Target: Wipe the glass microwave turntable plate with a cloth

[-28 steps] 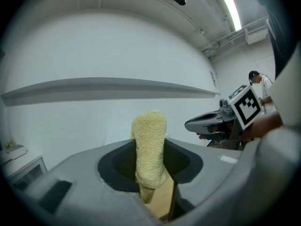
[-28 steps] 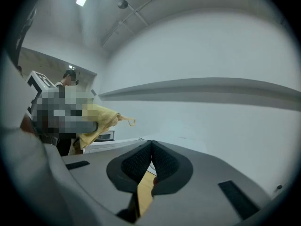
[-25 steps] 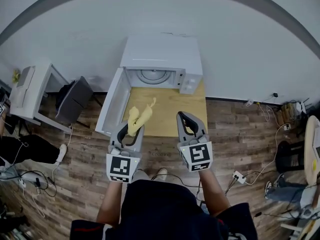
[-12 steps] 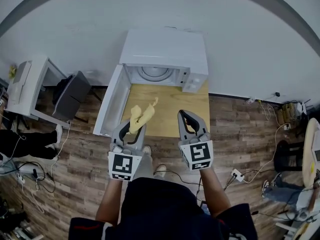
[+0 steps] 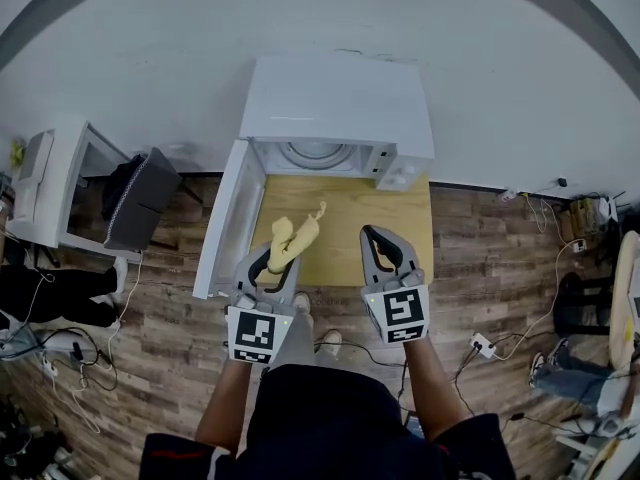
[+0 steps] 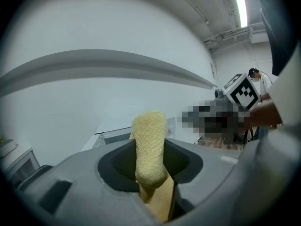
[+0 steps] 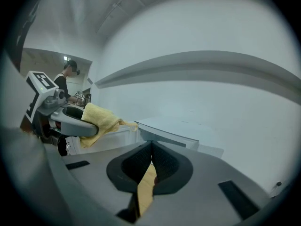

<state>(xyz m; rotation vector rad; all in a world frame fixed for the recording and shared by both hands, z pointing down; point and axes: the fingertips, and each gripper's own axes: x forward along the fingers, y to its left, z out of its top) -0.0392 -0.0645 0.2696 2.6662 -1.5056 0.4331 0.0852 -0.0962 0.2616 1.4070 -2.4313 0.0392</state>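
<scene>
Head view: the white microwave (image 5: pixel 335 103) stands at the back of a wooden tabletop (image 5: pixel 350 218), its door (image 5: pixel 228 223) swung open to the left. The glass turntable plate (image 5: pixel 315 154) lies inside the cavity. Only its front arc shows, the rest is cut off under the microwave's top. The left gripper (image 5: pixel 270 260) pinches a yellow cloth (image 5: pixel 292 241), whose loose end sticks up over the tabletop's near edge. Left gripper view has the cloth (image 6: pixel 149 145) filling the gap between the jaws and hiding most of the microwave behind it. The right gripper (image 5: pixel 374 236) hovers just beside it, over the same near edge. Right gripper view shows its jaws pressed together with nothing between them. Neither gripper view shows the plate.
</scene>
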